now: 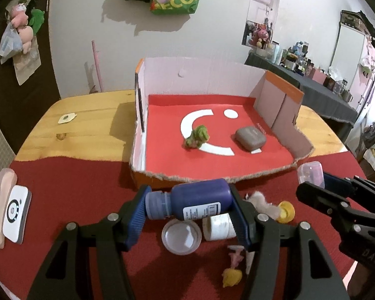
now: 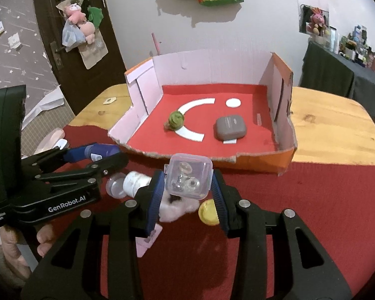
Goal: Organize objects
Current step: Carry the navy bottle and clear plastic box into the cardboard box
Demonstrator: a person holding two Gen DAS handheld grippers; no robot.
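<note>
Two grips on: left gripper (image 1: pixel 188 210) fingers clamp the blue bottle (image 1: pixel 200 201) end to end, slick and rigid, right gripper (image 2: pixel 187 182) squeezes the light, brittle clear case (image 2: pixel 187 177), both lifted at the tray's (image 2: pixel 285 135) six o'clock.

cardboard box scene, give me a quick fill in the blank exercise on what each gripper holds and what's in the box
1. The left gripper holds a ____ bottle lying sideways between its fingers.
2. The right gripper holds a small clear plastic ____ with little metal parts inside.
3. Inside the cardboard box, the grey case lies on a ____ floor.
4. The green toy lies ____ the box.

Missing words: blue; box; red; inside
</note>
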